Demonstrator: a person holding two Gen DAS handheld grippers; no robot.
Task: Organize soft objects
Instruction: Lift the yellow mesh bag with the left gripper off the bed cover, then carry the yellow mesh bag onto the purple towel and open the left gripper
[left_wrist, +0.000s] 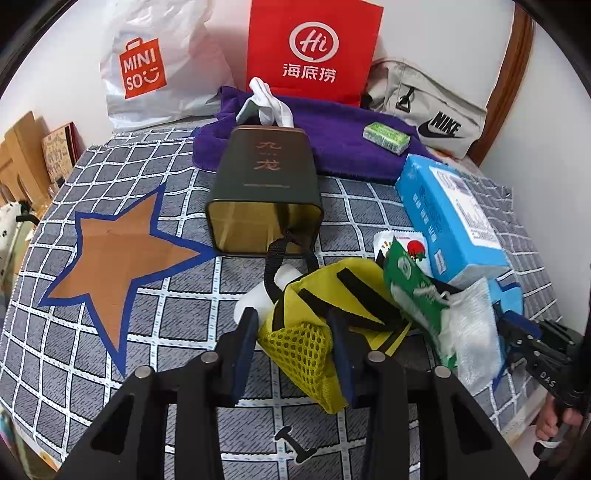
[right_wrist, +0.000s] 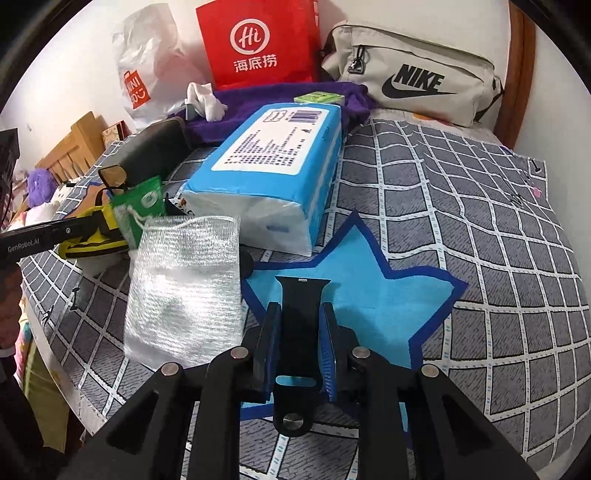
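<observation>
The left gripper (left_wrist: 291, 354) clamps a yellow mesh pouch (left_wrist: 306, 350) with black straps. The right gripper (right_wrist: 299, 347) grips a black watch strap (right_wrist: 300, 325), blue star (right_wrist: 369, 295) at 1 o'clock.

Checked bedsheet (left_wrist: 140, 325) (towel (left_wrist: 332, 147), tissues (right_wrist: 273, 166))

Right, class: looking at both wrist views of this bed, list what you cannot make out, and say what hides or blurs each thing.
- Left wrist view: the white item behind the yellow mesh bag, mostly covered by it.
- Left wrist view: the blue star patch, hidden by the tissue pack.
- Right wrist view: the tissue pack label's small print, too fine to read.
- Right wrist view: the black strap, its lower end behind the right gripper.
</observation>
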